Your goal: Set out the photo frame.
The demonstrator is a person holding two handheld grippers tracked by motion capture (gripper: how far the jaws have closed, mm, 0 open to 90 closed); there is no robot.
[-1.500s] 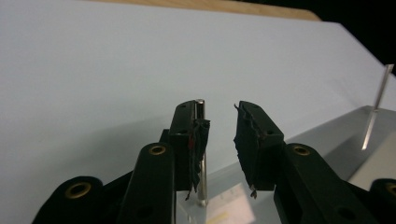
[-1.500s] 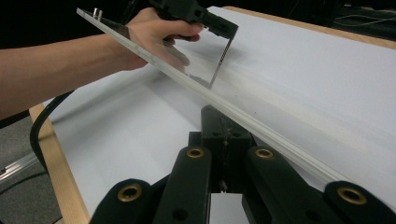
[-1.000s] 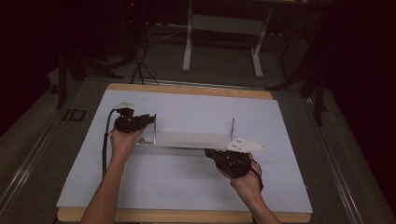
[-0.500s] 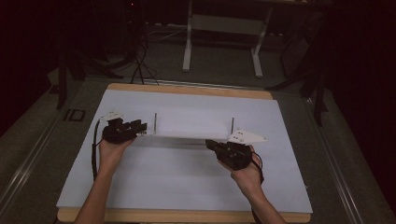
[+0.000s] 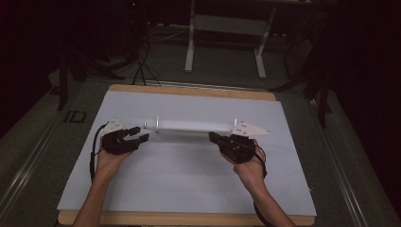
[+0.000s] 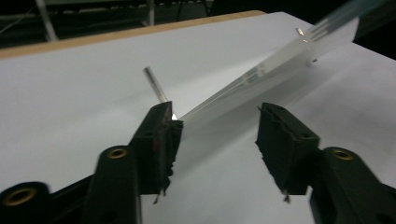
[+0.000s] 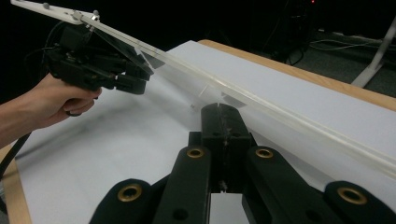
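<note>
Both forearms enter from the bottom edge of the high view and angle toward the table's middle. The left hand (image 5: 109, 163) grips the body of the left gripper (image 5: 139, 134), whose jaws point to the right in that view and have just been opening; in the left gripper view they stand well apart, with nothing pressed between the pads. The right hand (image 5: 249, 166) holds the right gripper (image 5: 213, 137) pointing up and left, its jaws pressed fully together. A cable (image 5: 94, 146) loops beside the left wrist.
</note>
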